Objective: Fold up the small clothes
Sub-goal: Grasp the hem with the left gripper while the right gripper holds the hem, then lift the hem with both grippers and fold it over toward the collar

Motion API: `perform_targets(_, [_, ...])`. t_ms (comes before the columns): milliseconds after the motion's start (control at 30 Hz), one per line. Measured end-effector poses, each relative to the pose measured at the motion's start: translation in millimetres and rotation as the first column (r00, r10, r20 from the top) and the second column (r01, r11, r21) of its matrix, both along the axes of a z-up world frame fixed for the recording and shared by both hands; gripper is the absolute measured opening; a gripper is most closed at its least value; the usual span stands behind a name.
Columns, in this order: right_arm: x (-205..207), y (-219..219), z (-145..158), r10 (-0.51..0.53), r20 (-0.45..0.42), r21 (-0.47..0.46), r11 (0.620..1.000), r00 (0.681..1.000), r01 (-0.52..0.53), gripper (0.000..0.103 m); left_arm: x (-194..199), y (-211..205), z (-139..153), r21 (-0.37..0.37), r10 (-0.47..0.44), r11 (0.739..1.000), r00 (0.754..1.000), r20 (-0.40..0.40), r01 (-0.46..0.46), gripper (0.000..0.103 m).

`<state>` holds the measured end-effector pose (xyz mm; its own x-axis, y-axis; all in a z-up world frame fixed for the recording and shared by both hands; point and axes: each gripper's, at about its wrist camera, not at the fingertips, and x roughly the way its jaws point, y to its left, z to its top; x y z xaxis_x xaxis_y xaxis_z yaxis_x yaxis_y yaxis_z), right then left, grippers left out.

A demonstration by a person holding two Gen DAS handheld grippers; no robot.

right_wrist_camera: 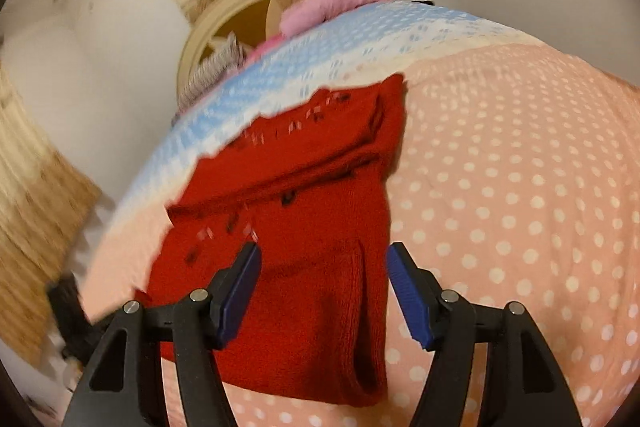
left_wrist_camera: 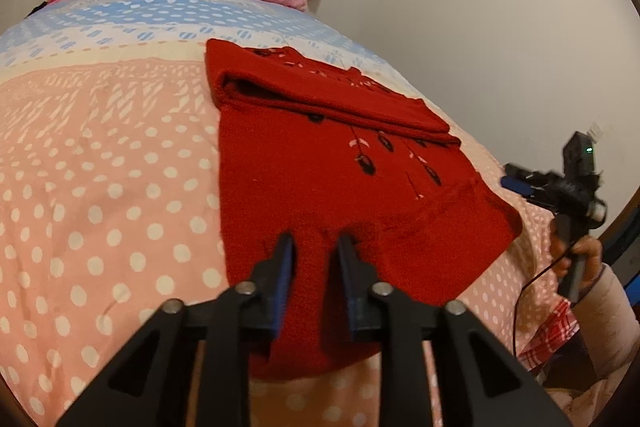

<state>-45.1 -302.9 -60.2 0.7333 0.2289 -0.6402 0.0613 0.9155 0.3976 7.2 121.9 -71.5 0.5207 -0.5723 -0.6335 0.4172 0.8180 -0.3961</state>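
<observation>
While left tongs (left_wrist_camera: 314, 247) pinch sweater (left_wrist_camera: 320, 163), right tongs (right_wrist_camera: 324, 259) gape.

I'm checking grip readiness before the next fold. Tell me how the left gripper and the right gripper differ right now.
The left gripper has its jaws drawn close, with a strip of the red sweater's near edge between them; the right gripper is spread wide, gripping nothing. The left sits over the sweater's middle hem, while the right straddles the sweater's folded side by the polka-dot bedspread. Both have black frames with blue pads and point at the same sweater.
</observation>
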Motion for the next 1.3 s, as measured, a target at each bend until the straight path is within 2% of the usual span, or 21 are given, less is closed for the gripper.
perform_targets(100, [16.0, 22.8, -9.6, 0.046, -0.030, -0.157, 0.986, 0.999, -0.050, 0.066, 0.0, -4.1, 0.0, 0.012, 0.005, 1.000, 1.000, 0.014, -0.005, 0.033])
perform_targets(200, [30.4, 41.0, -28.0, 0.090, -0.095, -0.275, 0.955, 0.991, -0.113, 0.064, -3.0, -9.6, 1.9, 0.042, -0.006, 0.999, 0.999, 0.041, 0.004, 0.030])
perform_targets(233, [30.9, 46.9, -30.6, 0.100, -0.094, -0.313, 0.941, 0.991, -0.125, 0.060, -4.1, -10.5, 2.2, 0.051, -0.009, 0.999, 0.999, 0.049, 0.006, 0.018])
perform_targets(267, [30.4, 54.8, -31.6, 0.111, -0.090, -0.369, 0.919, 0.990, -0.137, 0.050, -4.2, -11.1, 1.8, 0.057, -0.010, 0.998, 0.999, 0.049, 0.008, 0.011])
perform_targets(300, [29.6, 60.6, -31.7, 0.130, -0.094, -0.401, 0.903, 0.987, -0.157, 0.041, -3.8, -11.3, 1.1, 0.059, -0.014, 0.998, 0.999, 0.042, 0.011, 0.010])
perform_targets(333, [28.9, 63.8, -31.0, 0.151, -0.100, -0.401, 0.898, 0.984, -0.178, 0.022, -4.2, -10.4, 1.1, 0.053, -0.014, 0.999, 0.999, 0.040, 0.012, 0.010])
perform_targets(367, [28.0, 65.8, -28.2, 0.158, -0.105, -0.389, 0.902, 0.982, -0.187, 0.015, -5.1, -9.2, 2.6, 0.042, -0.017, 0.999, 0.999, 0.040, 0.015, 0.010])
perform_targets(433, [25.1, 66.1, -22.9, 0.136, -0.103, -0.403, 0.900, 0.985, -0.167, 0.011, -6.8, -7.2, 6.8, 0.028, -0.018, 0.999, 0.999, 0.048, 0.017, 0.009])
perform_targets(533, [13.3, 59.6, -9.4, 0.100, -0.059, -0.366, 0.924, 0.993, -0.115, 0.009, -7.5, -2.2, 13.8, 0.003, -0.005, 1.000, 0.998, 0.057, 0.004, 0.009])
perform_targets(600, [7.7, 54.7, -2.0, 0.075, -0.031, -0.335, 0.939, 0.997, -0.081, 0.009, -5.2, -1.7, 14.1, 0.015, 0.000, 1.000, 0.999, 0.055, -0.001, 0.009])
perform_targets(667, [2.4, 50.4, 1.7, 0.035, -0.018, -0.342, 0.939, 0.999, -0.039, 0.009, -1.4, -2.9, 8.6, 0.018, -0.021, 1.000, 1.000, 0.023, 0.021, 0.020])
perform_targets(700, [2.5, 49.9, 0.4, 0.015, -0.024, -0.359, 0.933, 1.000, -0.023, 0.009, 1.3, -3.1, 3.8, 0.012, -0.030, 0.999, 0.999, -0.013, 0.031, 0.035])
perform_targets(733, [3.8, 50.0, -1.3, 0.003, -0.033, -0.367, 0.930, 0.999, -0.015, 0.009, 2.8, -2.9, 0.5, -0.001, -0.036, 0.999, 0.999, -0.037, 0.036, 0.046])
perform_targets(800, [4.5, 45.7, -8.0, -0.013, -0.055, -0.352, 0.936, 0.998, -0.008, 0.009, 1.3, -0.8, 0.6, -0.038, -0.038, 0.999, 0.999, -0.031, 0.037, 0.051])
perform_targets(933, [4.4, 45.7, -18.7, -0.022, -0.081, -0.325, 0.946, 0.996, -0.006, 0.009, 1.2, -2.6, 1.9, -0.012, -0.032, 0.999, 0.999, -0.006, 0.032, 0.053])
perform_targets(1000, [4.4, 49.0, -20.2, -0.021, -0.082, -0.336, 0.942, 0.996, -0.008, 0.009, 0.2, -7.4, 2.3, 0.014, -0.041, 0.999, 0.999, 0.008, 0.041, 0.051])
perform_targets(1067, [4.6, 50.6, -20.4, -0.022, -0.082, -0.340, 0.941, 0.996, -0.007, 0.009, -2.5, -14.0, 2.0, 0.059, -0.050, 0.997, 0.998, 0.029, 0.048, 0.045])
perform_targets(1133, [4.6, 51.1, -20.2, -0.023, -0.084, -0.334, 0.943, 0.996, -0.006, 0.009, -5.6, -19.1, 0.2, 0.134, -0.043, 0.990, 0.997, 0.058, 0.035, 0.024])
perform_targets(1167, [5.3, 51.3, -20.8, -0.024, -0.085, -0.331, 0.944, 0.996, -0.006, 0.009, -6.1, -20.2, -0.1, 0.155, -0.036, 0.988, 0.997, 0.066, 0.026, 0.019])
perform_targets(1233, [5.6, 51.8, -21.2, -0.026, -0.086, -0.330, 0.944, 0.996, -0.004, 0.009, -1.5, -13.2, 2.7, 0.122, -0.023, 0.992, 0.999, 0.034, 0.018, 0.008])
perform_targets(1300, [5.3, 51.8, -19.1, -0.027, -0.085, -0.332, 0.943, 0.996, -0.003, 0.009, 2.2, 0.7, 10.0, 0.067, 0.015, 0.998, 1.000, 0.020, -0.017, 0.007])
